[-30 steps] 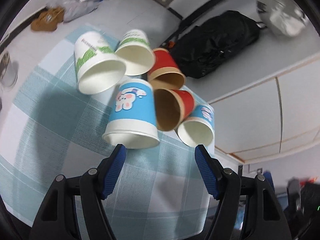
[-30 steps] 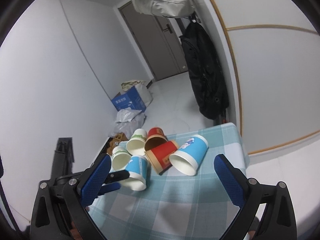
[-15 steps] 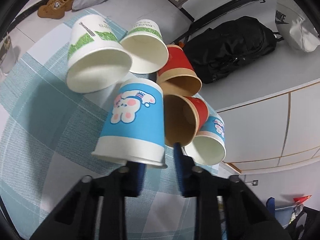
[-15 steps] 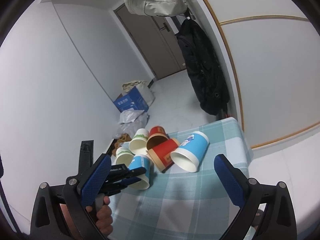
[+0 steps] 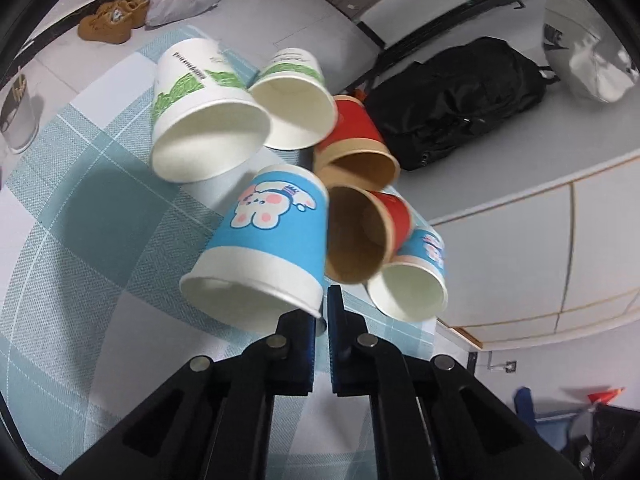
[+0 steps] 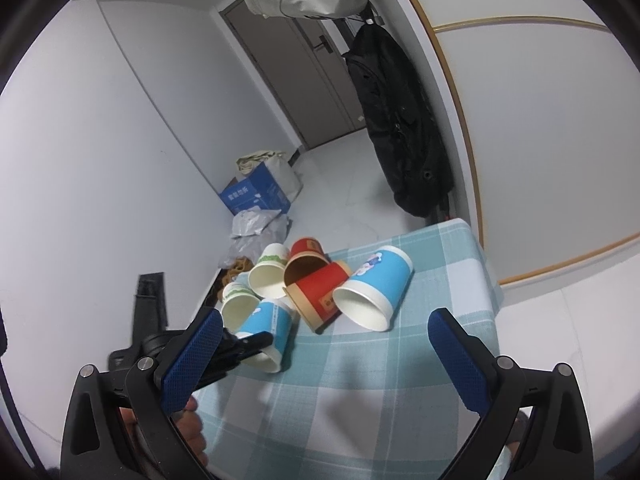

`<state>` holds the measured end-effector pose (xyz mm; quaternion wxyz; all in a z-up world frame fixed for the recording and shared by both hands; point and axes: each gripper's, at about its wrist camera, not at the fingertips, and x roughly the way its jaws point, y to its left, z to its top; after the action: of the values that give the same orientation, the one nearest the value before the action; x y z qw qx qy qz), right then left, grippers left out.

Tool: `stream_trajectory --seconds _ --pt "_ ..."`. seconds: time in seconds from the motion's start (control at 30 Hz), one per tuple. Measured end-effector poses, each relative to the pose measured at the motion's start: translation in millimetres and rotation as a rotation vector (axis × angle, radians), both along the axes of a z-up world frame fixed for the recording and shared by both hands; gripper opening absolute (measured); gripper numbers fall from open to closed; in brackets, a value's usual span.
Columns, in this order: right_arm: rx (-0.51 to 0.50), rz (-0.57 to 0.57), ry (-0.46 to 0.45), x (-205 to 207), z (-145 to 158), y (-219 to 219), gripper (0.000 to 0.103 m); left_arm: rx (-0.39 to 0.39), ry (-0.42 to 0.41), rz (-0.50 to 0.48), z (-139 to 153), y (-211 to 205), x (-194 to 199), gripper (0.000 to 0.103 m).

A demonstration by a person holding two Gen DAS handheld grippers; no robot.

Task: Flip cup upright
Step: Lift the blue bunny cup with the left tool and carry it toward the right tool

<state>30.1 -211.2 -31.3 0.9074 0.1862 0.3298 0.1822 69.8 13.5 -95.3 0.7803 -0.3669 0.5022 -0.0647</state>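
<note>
Blue rabbit cup [image 5: 272,240], frame centre, lies tipped among the cup pile [image 5: 296,120]; my left gripper [image 5: 322,312] pinches its rim wall, presumably for the flip. Right gripper [image 6: 320,344] hangs spread, unloaded.

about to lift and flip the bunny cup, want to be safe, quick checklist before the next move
1. Left gripper jaws pinch the rim of the blue bunny cup: ok.
2. Pinch depth enough to hold: cannot tell.
3. Bunny cup off the red cup beside it: not ok, they look to touch.
4. Bare tablecloth nearby to stand it on: ok.
5. Right gripper open and clear of the cups: ok.
</note>
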Motion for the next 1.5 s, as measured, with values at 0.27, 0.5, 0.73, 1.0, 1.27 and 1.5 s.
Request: stream_trajectory --seconds 0.27,0.5,0.73,1.0,1.27,1.5 --pt "0.028 -0.004 -0.009 -5.0 -1.0 -1.5 0.103 -0.008 -0.047 -0.061 10.7 3.1 -14.4 0.001" --pt "0.006 -0.002 -0.037 -14.7 0.8 2.5 0.103 0.015 -0.069 -0.081 11.1 -2.0 -22.9 0.0" --pt "0.006 -0.018 -0.054 -18.1 1.7 -0.3 0.103 0.027 -0.045 -0.072 0.7 -2.4 -34.2 0.0" --pt "0.012 -0.011 -0.047 -19.8 0.1 0.7 0.103 -0.084 -0.03 -0.017 -14.3 5.3 -25.0 0.017" --pt "0.012 -0.007 -0.041 -17.3 0.5 1.6 0.103 -0.117 -0.061 0.022 -24.4 9.6 -11.6 0.012" --pt "0.003 -0.005 -0.047 -17.5 2.0 3.5 0.103 -0.054 -0.126 -0.016 -6.8 1.2 -6.8 0.0"
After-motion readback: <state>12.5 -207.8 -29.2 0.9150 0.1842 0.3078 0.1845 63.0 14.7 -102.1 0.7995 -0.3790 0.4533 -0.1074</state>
